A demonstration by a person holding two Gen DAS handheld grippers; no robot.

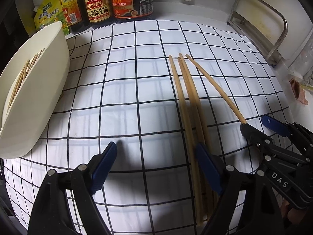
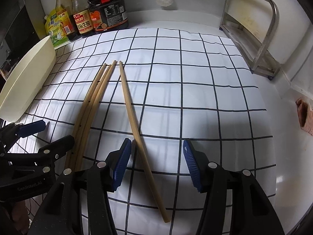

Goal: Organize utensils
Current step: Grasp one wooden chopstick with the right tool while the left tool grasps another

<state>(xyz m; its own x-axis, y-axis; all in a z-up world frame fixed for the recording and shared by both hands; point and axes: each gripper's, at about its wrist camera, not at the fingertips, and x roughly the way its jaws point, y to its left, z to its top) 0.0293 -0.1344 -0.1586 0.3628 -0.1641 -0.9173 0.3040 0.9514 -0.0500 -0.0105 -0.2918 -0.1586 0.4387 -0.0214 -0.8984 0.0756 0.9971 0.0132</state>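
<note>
Several wooden chopsticks lie on a white checked cloth. Three lie close together and one lies apart to their right. My left gripper is open low over the cloth, its right finger beside the bundle's near ends. My right gripper is open with the single chopstick between its fingers, close to the left pad; it also shows in the left wrist view. A cream bowl at the left holds several chopsticks.
Sauce bottles and a yellow seasoning pouch stand along the back wall. A steel rack stands at the back right. A pinkish object lies at the right, off the cloth.
</note>
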